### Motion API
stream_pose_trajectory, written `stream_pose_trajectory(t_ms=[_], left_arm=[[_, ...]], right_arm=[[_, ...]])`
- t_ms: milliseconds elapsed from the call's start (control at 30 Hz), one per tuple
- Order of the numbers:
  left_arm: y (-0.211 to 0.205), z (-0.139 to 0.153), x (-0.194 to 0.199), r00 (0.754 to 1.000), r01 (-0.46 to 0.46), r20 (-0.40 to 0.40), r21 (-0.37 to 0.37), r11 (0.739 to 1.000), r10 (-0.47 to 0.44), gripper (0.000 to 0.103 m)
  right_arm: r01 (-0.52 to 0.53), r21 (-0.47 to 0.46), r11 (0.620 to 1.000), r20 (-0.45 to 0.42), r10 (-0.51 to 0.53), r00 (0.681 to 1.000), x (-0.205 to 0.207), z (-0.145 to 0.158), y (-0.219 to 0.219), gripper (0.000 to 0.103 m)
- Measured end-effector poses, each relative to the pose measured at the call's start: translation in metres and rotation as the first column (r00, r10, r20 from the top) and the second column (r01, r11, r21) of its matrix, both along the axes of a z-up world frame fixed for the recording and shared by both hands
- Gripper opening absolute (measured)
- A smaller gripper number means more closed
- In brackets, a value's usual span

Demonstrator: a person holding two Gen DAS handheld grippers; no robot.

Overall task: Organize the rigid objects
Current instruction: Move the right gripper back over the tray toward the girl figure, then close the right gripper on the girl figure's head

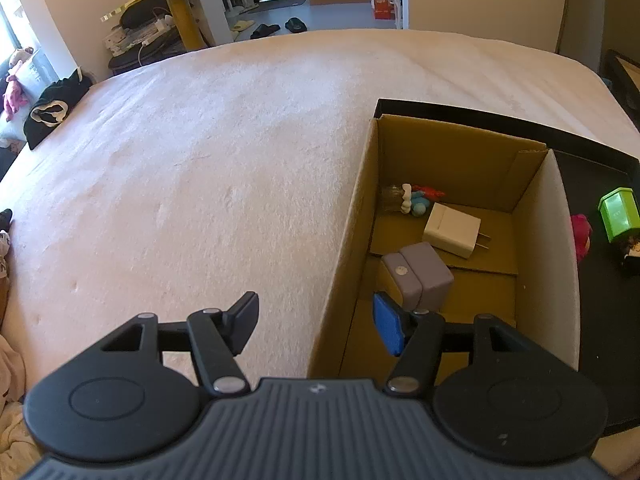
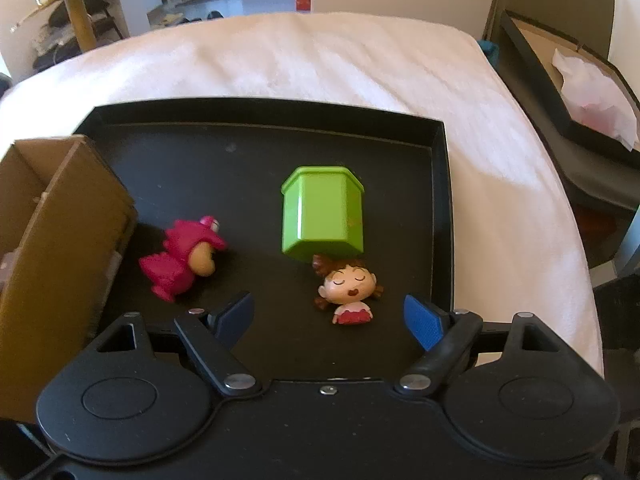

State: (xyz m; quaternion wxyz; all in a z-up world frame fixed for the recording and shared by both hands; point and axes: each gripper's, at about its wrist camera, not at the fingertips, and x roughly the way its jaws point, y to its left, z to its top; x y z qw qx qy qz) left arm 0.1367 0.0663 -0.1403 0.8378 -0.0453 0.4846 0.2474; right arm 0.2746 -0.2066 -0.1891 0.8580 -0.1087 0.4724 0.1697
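The open brown cardboard box (image 1: pixel 532 208) sits in the left part of the shallow black tray (image 2: pixel 442 184). Inside it, the grey cube (image 1: pixel 418 276) lies nearest, the white plug adapter (image 1: pixel 452 230) behind it, the small multicoloured figurine (image 1: pixel 412 198) in the far corner. Right of the box on the tray: the pink dinosaur-suit figurine (image 2: pixel 182 258), then the green hexagonal tin (image 2: pixel 322 214), with the brown-haired doll figurine (image 2: pixel 350 288) just before it.

both grippers tilt downward — left gripper (image 1: pixel 316 322) and right gripper (image 2: pixel 330 318) jaws apart.

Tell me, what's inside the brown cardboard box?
Inside the cardboard box lie a white charger, a grey case and a small colourful toy. The near corner hides behind the left gripper.
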Motion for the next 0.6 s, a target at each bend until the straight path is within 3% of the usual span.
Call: stream_pose_trajectory(t_ms=[200, 267, 333, 600], left_arm=[[-0.001, -0.003, 0.006, 1.000, -0.005, -0.025, 0.014, 1.000, 0.005, 0.062], [-0.002, -0.004, 0.006, 0.999, -0.009, -0.033, 0.019, 1.000, 0.009, 0.062], [-0.002, -0.004, 0.006, 0.999, -0.012, -0.035, 0.022, 1.000, 0.013, 0.062], [-0.004, -0.002, 0.004, 0.999, -0.010, -0.030, 0.034, 0.999, 0.011, 0.062]], right_arm=[[0.002, -0.036, 0.999, -0.021, -0.002, 1.000, 0.007, -0.013, 0.000, 0.059], [0.000, -0.040, 0.999, -0.034, -0.001, 0.999, 0.009, -0.016, -0.001, 0.046], [-0.005, -0.037, 0.999, -0.049, 0.003, 0.999, 0.009, -0.018, -0.003, 0.025], [-0.036, -0.021, 0.999, -0.026, 0.035, 0.999, -0.002, -0.008, -0.002, 0.024]])
